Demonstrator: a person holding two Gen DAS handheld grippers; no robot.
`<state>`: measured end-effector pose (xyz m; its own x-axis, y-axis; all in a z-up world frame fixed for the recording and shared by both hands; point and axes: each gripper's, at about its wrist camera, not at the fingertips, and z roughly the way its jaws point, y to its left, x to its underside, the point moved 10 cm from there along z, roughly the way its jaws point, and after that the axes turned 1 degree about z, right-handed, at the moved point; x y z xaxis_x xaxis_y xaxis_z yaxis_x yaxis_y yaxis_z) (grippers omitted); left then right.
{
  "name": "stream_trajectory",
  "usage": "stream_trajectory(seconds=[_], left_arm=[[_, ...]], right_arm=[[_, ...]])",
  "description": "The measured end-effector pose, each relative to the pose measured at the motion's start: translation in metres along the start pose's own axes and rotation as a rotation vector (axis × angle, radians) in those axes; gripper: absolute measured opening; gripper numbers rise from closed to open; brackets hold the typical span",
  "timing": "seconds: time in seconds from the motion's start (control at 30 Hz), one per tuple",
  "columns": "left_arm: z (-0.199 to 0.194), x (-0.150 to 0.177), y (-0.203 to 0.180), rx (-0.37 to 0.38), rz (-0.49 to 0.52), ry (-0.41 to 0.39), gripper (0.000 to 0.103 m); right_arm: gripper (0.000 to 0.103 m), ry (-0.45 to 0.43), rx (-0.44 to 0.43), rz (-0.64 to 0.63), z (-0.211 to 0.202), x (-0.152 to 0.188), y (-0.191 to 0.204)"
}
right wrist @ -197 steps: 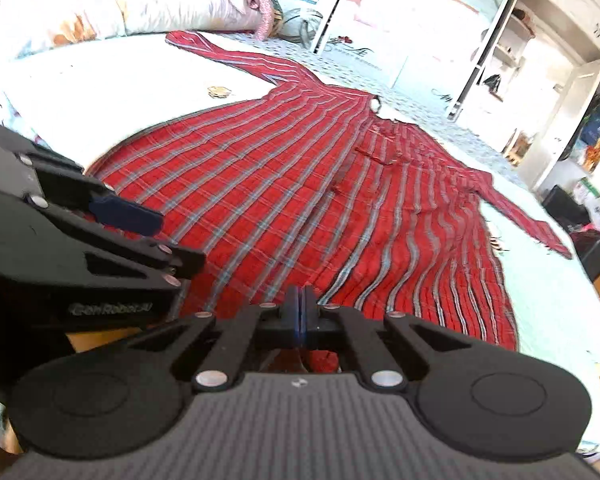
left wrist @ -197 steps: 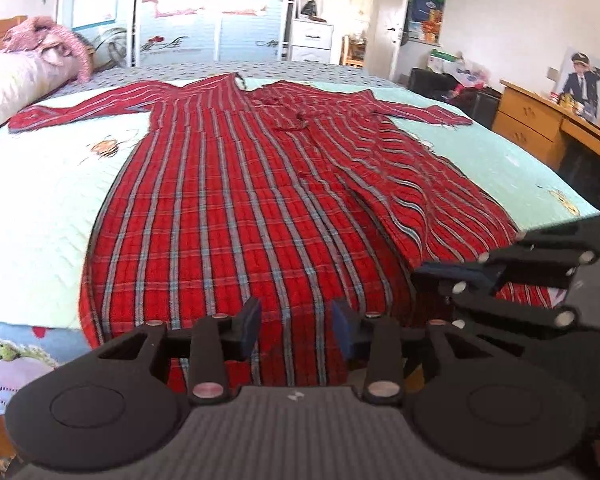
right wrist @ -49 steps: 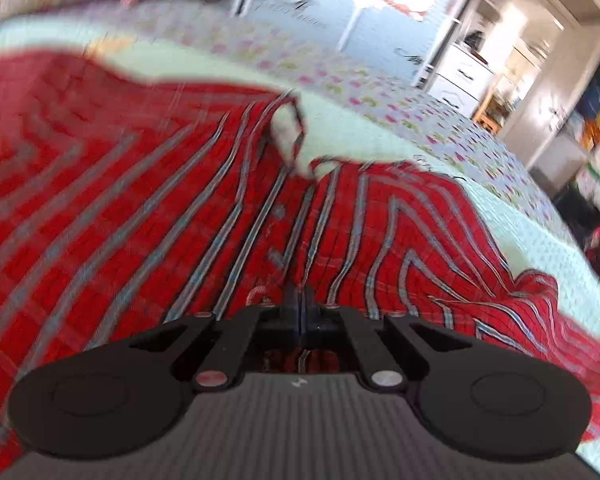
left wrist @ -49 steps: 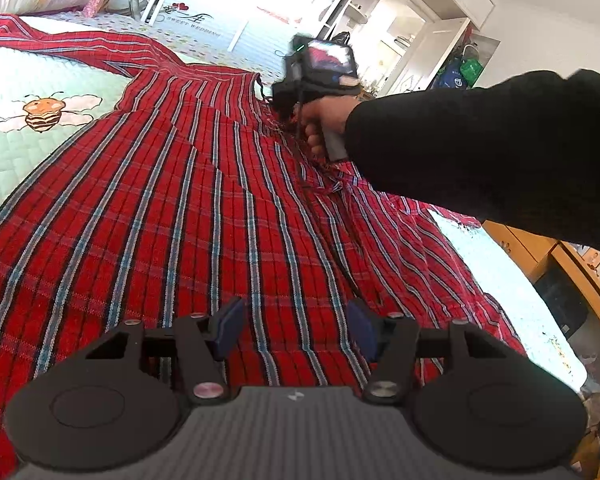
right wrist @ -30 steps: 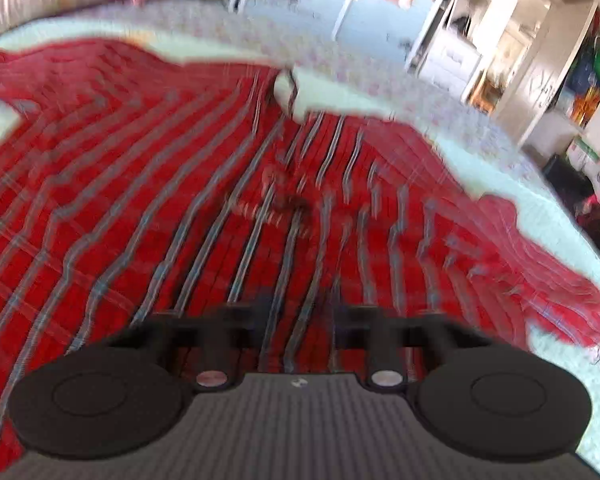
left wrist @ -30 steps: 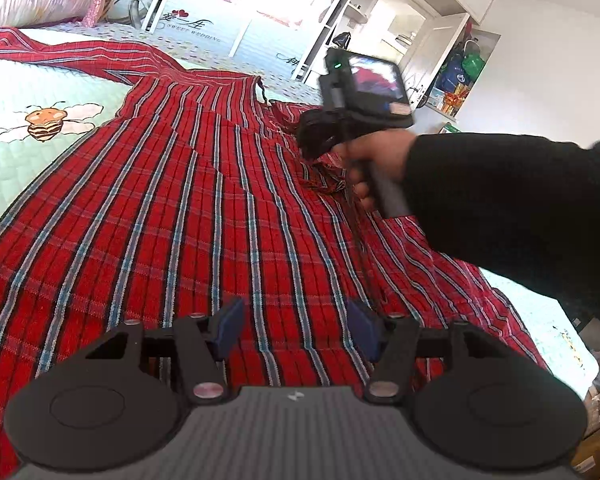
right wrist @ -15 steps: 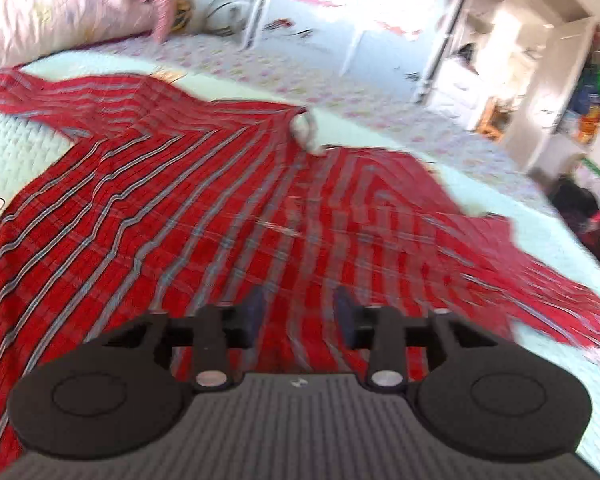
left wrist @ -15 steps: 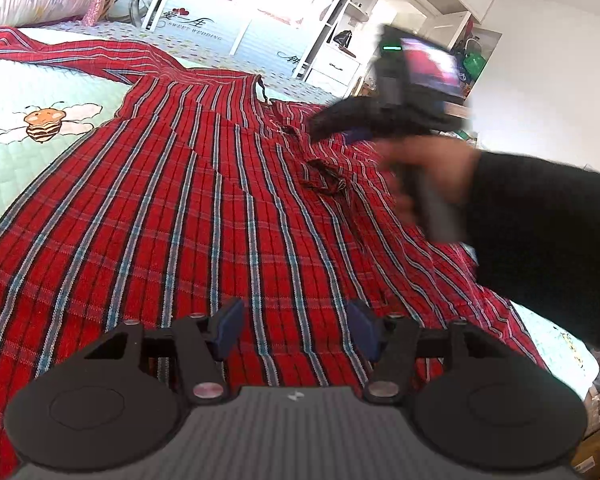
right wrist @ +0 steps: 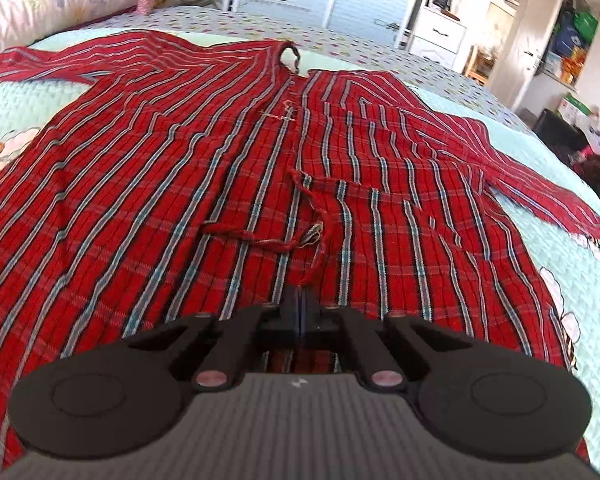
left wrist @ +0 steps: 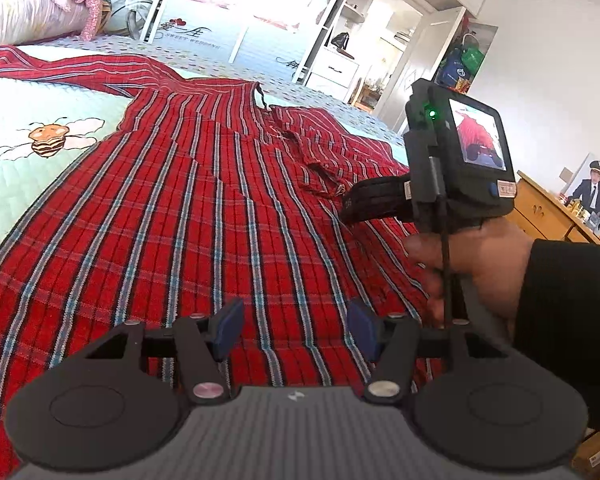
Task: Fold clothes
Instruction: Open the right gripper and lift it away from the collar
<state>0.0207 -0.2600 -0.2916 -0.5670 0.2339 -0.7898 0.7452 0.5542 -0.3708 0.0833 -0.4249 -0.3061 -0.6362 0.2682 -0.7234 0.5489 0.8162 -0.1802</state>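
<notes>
Red plaid robe [right wrist: 228,184] lay spread flat across the bed [right wrist: 572,264], sleeves out to both sides. Left gripper [left wrist: 292,330] hovered over its lower part, jaws spread with nothing between them. Right gripper [right wrist: 300,300], gripped by a hand [left wrist: 480,264] in a black sleeve, had just closed, jaws pinching the robe's tie cord [right wrist: 320,236].

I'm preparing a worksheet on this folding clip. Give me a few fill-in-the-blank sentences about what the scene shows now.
1. The red plaid garment lies spread out on a ____.
2. The jaws of the left hand-held gripper stand ____.
3. The right hand-held gripper is shut on a thin red ____ of the garment.
4. The quilt shows a cartoon ____.

Missing words: bed; open; tie; bee
</notes>
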Motion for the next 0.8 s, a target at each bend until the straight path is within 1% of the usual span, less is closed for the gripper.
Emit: stream_trajectory(seconds=[0.1, 0.2, 0.27, 0.3, 0.4, 0.43, 0.47, 0.5, 0.57, 0.63, 0.73, 0.8], left_arm=[[-0.001, -0.001, 0.001, 0.001, -0.005, -0.005, 0.06], [-0.004, -0.003, 0.001, 0.003, -0.009, -0.017, 0.06], [-0.004, -0.004, 0.002, 0.005, -0.016, -0.018, 0.06], [-0.004, -0.004, 0.002, 0.006, -0.018, -0.016, 0.06], [-0.004, -0.004, 0.002, 0.01, -0.018, -0.01, 0.06], [-0.005, -0.004, 0.002, 0.011, -0.018, -0.012, 0.06], [-0.005, -0.005, 0.002, 0.011, -0.018, -0.013, 0.06], [-0.005, -0.006, 0.002, 0.012, -0.02, -0.015, 0.06], [-0.005, -0.009, 0.004, 0.011, -0.025, -0.02, 0.06], [-0.006, -0.01, 0.007, 0.007, -0.035, -0.022, 0.06], [-0.01, -0.011, 0.014, -0.006, -0.061, -0.026, 0.06], [-0.015, -0.011, 0.017, -0.015, -0.069, -0.033, 0.06]], right_arm=[[0.001, -0.029, -0.005, 0.014, -0.011, -0.005, 0.004], [0.001, -0.082, -0.034, -0.004, -0.031, -0.011, 0.019], [0.001, -0.098, -0.055, -0.023, -0.038, -0.01, 0.03], [0.001, -0.098, -0.061, -0.027, -0.038, -0.009, 0.033], [0.003, -0.024, -0.051, -0.025, -0.024, 0.006, 0.028], [0.006, -0.033, -0.046, -0.011, -0.027, 0.007, 0.024], [0.02, -0.06, -0.034, 0.001, -0.038, 0.006, 0.02], [0.042, -0.092, -0.026, 0.009, -0.052, 0.006, 0.017], [0.058, -0.146, -0.042, 0.027, -0.087, 0.013, 0.011], [0.058, -0.167, -0.06, 0.026, -0.121, 0.027, 0.006], [0.058, -0.133, -0.072, 0.017, -0.164, 0.065, 0.002], [0.058, -0.106, -0.078, 0.004, -0.184, 0.092, 0.008]])
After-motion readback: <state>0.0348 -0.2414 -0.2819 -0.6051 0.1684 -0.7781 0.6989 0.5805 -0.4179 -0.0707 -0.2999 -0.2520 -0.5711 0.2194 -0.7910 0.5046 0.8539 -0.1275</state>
